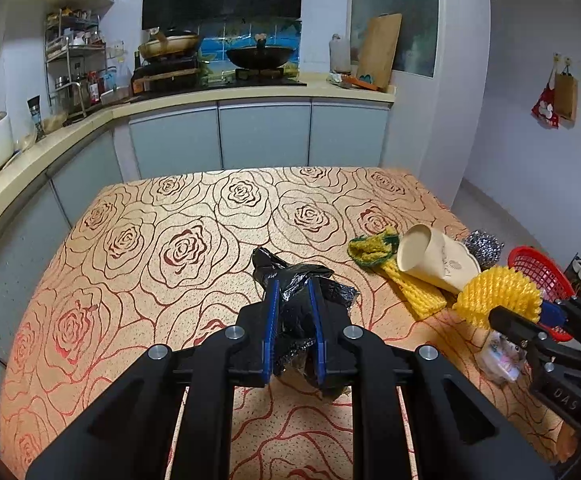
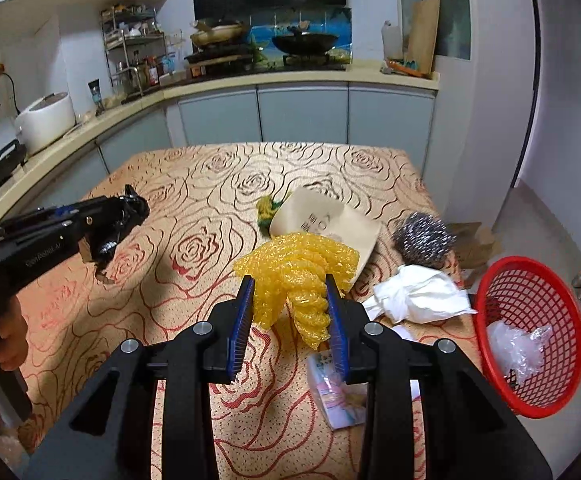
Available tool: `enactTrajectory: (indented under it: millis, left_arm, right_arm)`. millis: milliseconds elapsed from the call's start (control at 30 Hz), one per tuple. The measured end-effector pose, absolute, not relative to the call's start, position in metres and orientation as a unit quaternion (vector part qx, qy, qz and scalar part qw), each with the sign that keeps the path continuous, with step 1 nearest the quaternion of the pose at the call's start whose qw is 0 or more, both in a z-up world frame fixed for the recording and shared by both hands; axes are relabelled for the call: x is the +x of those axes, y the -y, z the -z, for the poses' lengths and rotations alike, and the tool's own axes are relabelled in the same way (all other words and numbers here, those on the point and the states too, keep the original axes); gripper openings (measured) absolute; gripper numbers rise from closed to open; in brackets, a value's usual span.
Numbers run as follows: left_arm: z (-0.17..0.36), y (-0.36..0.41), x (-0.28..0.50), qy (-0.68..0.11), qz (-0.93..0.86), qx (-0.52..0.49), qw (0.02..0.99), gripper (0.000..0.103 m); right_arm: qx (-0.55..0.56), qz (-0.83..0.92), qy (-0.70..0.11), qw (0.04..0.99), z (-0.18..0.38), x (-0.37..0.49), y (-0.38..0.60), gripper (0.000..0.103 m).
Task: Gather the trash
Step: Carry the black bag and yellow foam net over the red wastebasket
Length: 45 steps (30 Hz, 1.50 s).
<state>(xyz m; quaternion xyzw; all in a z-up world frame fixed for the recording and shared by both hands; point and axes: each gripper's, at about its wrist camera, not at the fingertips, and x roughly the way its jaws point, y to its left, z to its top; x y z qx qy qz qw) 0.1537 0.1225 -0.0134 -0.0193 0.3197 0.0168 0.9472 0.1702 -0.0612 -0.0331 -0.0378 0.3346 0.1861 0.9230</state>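
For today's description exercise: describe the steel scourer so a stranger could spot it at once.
Start at the rose-patterned table and go to its right edge, near the red basket. Behind the crumpled white paper sits the steel scourer, the only shiny grey wire ball there.

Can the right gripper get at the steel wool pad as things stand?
Probably not yet. The right gripper is shut on the yellow foam net, so it has no free jaws. The path itself looks open: the steel wool pad sits uncovered beyond the crumpled white paper, beside the paper cup.
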Motion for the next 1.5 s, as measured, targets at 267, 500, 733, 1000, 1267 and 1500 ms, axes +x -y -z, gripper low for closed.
enactTrajectory:
  millis: [267, 500, 733, 1000, 1267, 1500]
  left_arm:
    - [0.001, -0.113, 0.153, -0.308, -0.008, -0.012, 0.951, 0.014]
    - [-0.007, -0.102, 0.152, -0.298, 0.0, -0.006, 0.955, 0.014]
    - [-0.016, -0.084, 0.157, -0.289, 0.018, 0.004, 0.957, 0.014]
    - [-0.023, -0.046, 0.164, -0.279, 0.053, 0.019, 0.959, 0.014]
    - [-0.039, 0.002, 0.168, -0.257, 0.101, 0.033, 0.961, 0.014]
    - [-0.048, 0.043, 0.174, -0.246, 0.14, 0.046, 0.958, 0.014]
  right_arm:
    - [-0.027, -0.171, -0.313, 0.934, 0.015, 0.165, 0.08, 0.033]
    - [-0.015, -0.154, -0.298, 0.942, 0.003, 0.161, 0.1, 0.033]
    - [-0.001, -0.127, -0.285, 0.95, -0.009, 0.16, 0.127, 0.033]
    - [0.014, -0.084, -0.275, 0.958, -0.016, 0.156, 0.168, 0.033]
    - [0.027, -0.034, -0.265, 0.963, -0.021, 0.152, 0.214, 0.034]
    - [0.036, 0.008, -0.26, 0.965, -0.02, 0.144, 0.251, 0.034]
